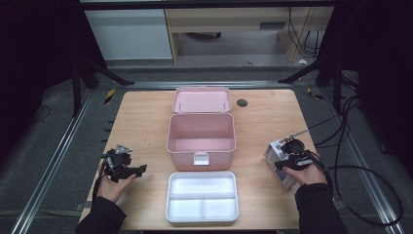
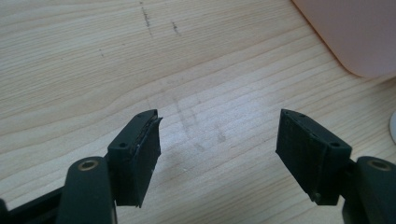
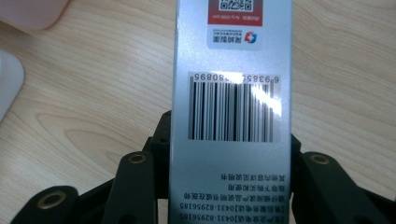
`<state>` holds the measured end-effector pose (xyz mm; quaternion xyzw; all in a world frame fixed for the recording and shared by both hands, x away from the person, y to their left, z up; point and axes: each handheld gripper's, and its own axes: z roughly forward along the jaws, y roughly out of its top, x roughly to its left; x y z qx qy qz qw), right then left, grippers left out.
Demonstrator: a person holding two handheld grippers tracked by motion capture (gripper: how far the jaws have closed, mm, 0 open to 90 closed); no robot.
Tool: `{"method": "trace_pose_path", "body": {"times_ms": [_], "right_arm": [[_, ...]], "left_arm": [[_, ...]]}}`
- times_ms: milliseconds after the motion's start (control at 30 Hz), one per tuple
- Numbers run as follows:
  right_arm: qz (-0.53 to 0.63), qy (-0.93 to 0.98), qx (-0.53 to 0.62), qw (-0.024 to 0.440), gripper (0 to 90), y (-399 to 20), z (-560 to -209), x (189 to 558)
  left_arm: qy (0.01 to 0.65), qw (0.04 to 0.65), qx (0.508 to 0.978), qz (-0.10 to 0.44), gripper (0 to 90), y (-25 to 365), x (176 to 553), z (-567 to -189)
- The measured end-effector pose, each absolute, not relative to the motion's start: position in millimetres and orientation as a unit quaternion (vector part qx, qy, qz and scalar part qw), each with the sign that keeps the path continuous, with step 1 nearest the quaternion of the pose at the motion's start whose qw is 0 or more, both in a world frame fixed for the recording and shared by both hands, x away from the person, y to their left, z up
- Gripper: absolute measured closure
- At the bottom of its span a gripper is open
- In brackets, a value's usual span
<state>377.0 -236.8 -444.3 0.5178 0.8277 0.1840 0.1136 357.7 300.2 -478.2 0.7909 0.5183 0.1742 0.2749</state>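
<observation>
Silver box [image 3: 231,107], top edge cut off, between right tool [image 3: 229,154] pads.

The silver box [image 3: 232,93] runs off the right gripper view's top and bottom edges, hiding both jaws' pads.

A strip of bare wooden table [image 1: 141,126] is left free between the left gripper [image 1: 139,169] and the open pink storage box [image 1: 201,134]. The middle is blocked by that box, its raised lid [image 1: 201,100] and the white divided tray [image 1: 202,196]. Bare wood is left between tray and boxed carton [image 1: 280,158].
</observation>
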Motion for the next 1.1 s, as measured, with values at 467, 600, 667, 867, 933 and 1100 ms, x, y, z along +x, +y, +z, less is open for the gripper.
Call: {"method": "trace_pose_path", "body": {"times_ms": [467,600,667,867,933,1100], "right_arm": [[0.231,0.825,0.502,0.121,56.5,-233,-408,382],[0.245,0.824,0.496,0.127,56.5,-231,-397,382],[0.246,0.824,0.493,0.132,56.6,-230,-392,382],[0.262,0.818,0.491,0.146,56.6,-227,-371,387],[0.270,0.816,0.488,0.151,56.6,-224,-362,389],[0.287,0.813,0.482,0.156,56.6,-217,-343,397]], "left_arm": [[0.503,0.286,0.797,0.175,29.6,295,356,-474],[0.504,0.283,0.798,0.174,29.6,296,357,-475],[0.503,0.282,0.798,0.174,29.6,295,357,-475],[0.501,0.282,0.800,0.173,29.5,295,357,-475],[0.502,0.284,0.799,0.173,29.5,295,357,-475],[0.500,0.284,0.800,0.171,29.4,294,357,-475]]}}
